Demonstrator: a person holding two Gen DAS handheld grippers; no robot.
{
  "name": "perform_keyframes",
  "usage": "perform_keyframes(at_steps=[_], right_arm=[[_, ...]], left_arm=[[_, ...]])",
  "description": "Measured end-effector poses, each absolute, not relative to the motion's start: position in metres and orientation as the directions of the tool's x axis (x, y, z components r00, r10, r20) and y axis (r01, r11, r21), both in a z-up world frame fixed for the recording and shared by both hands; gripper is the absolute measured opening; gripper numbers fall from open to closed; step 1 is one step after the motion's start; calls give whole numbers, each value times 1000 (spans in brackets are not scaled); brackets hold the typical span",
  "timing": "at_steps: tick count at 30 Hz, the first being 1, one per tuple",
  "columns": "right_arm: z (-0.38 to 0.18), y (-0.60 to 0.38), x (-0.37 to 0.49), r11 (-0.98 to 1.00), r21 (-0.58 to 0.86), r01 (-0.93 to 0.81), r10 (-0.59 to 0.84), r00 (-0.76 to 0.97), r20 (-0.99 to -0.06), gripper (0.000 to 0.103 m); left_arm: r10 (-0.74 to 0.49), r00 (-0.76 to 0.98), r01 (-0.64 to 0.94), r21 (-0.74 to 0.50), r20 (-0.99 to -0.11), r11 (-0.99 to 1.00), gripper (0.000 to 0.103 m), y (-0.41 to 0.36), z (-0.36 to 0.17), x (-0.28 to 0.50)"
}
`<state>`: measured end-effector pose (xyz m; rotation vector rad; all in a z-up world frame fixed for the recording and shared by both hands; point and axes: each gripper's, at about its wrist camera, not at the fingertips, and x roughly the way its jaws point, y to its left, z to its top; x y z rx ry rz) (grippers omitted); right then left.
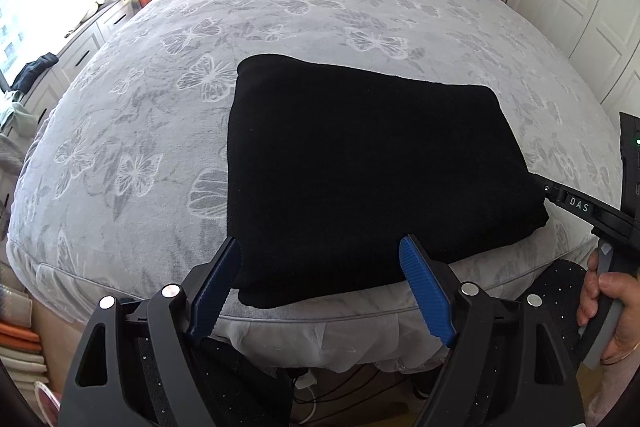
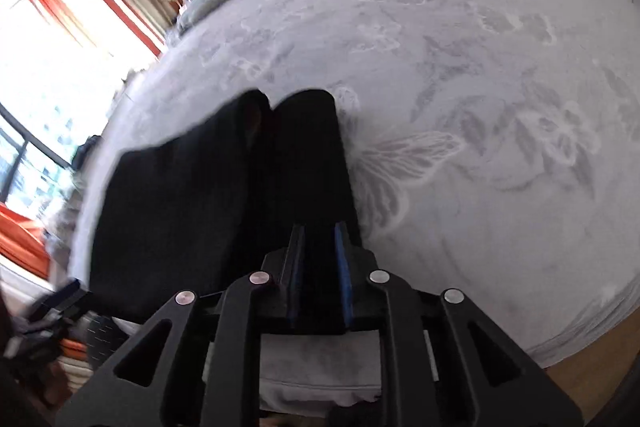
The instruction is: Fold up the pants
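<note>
our left tongs (image 1: 320, 283) gape wide, empty, at the folded black pants (image 1: 372, 163) mid-frame on the bed (image 1: 140, 131) — our right tongs (image 2: 319, 259) pinch their edge, likely to square the fold.

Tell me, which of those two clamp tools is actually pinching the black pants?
The right gripper: its blue-padded jaws are shut on the edge of the black pants. The left gripper stands wide open over the near edge, gripping nothing.
</note>
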<state>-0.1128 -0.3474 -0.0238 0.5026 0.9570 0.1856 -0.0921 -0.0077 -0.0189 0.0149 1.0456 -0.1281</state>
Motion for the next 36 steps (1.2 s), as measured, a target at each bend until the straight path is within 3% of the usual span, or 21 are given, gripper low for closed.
perform_keyframes(at_steps=[1,2,3,7,9,11,13,15,19,22,23,26,28,29,30,36], right_arm=[[-15,-348,-113,838,544,48,420,581,-697,31],[-6,-345,-109,823,568,18,451,588,-672,52],[4,-341,-105,826,564,-5,455,596,-662,60],[13,-317,-68,851,519,-82,468,568,-677,62],[-1,-311,-50,874,481,-76,442,539,-717,68],[-23,-304,-34,884,465,-53,427,497,-755,69],[-32,-294,-34,893,443,-73,417,499,-759,58],[-23,-282,-36,898,420,-129,425,498,-756,18],[1,-271,-40,892,410,-190,447,508,-736,15],[-9,-282,-42,893,419,-163,445,451,-774,31],[-15,-289,-45,891,430,-145,448,438,-779,42],[-31,-304,-59,833,539,-121,543,362,-758,43],[-37,-309,-67,792,601,-107,596,351,-723,39],[-38,-308,-69,783,611,-114,610,332,-719,26],[-39,-306,-69,769,629,-112,628,314,-712,19],[-10,-297,-60,698,705,-125,705,292,-646,16]], left_arm=[[-97,495,117,-45,-864,992,78,-8,-20,-91],[-92,497,117,-38,-863,992,78,-9,-20,-90],[-87,496,115,-33,-864,993,78,-11,-21,-89],[-93,488,122,-38,-868,992,78,-16,-23,-84],[-97,490,125,-40,-867,991,78,-16,-22,-83],[-98,493,120,-44,-865,992,78,-14,-21,-83],[-102,492,118,-50,-865,992,78,-11,-20,-81],[-103,492,109,-56,-865,992,79,-8,-20,-79],[-148,494,119,-102,-857,988,79,-8,-19,-74],[-197,508,195,-111,-838,974,81,-24,-13,-80],[-219,509,242,-106,-833,965,85,-32,-12,-85],[-267,498,375,-72,-825,924,86,-60,-17,-99],[-280,490,436,-46,-825,899,86,-77,-24,-107],[-284,492,460,-32,-823,887,86,-87,-29,-110],[-286,495,476,-20,-821,879,86,-95,-32,-111],[-305,525,552,45,-794,833,85,-137,-55,-102]])
